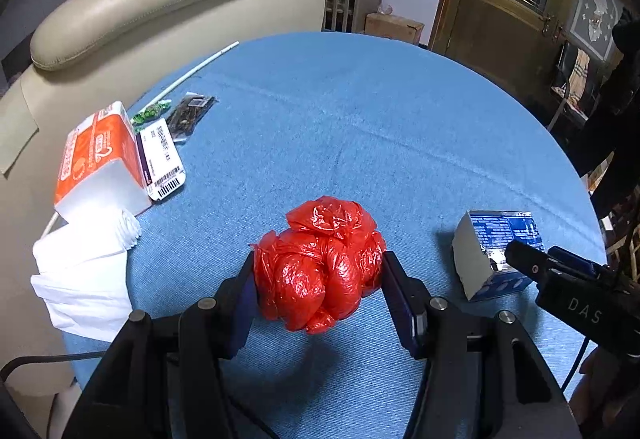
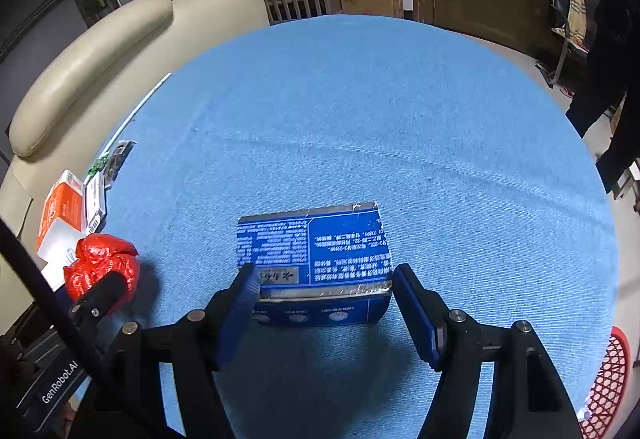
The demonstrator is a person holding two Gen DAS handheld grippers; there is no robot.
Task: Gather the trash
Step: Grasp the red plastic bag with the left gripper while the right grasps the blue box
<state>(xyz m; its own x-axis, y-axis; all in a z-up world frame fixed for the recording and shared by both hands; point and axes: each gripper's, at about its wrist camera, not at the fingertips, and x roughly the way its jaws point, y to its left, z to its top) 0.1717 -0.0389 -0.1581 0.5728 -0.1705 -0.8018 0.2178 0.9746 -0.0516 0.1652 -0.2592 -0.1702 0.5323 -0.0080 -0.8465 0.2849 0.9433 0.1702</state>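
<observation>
Red plastic bag (image 1: 320,265), crumpled, on blue counter (image 1: 360,127), clamped in left gripper (image 1: 318,281). Blue box (image 2: 316,259) with unreadable white print bracketed by right gripper (image 2: 324,291); contact unclear. Gripper lettering: "DAS", "GenRobot.AI". Orange tissue pack (image 1: 100,155) far left.

The left hand-held gripper (image 1: 318,271) tilts steeply downward, its two fingers clamped against the sides of a red bag (image 1: 320,263). The right hand-held gripper (image 2: 322,289) tilts down likewise, its left finger (image 2: 244,287) touching a blue box (image 2: 316,259), its right finger just beside the box's edge.
</observation>
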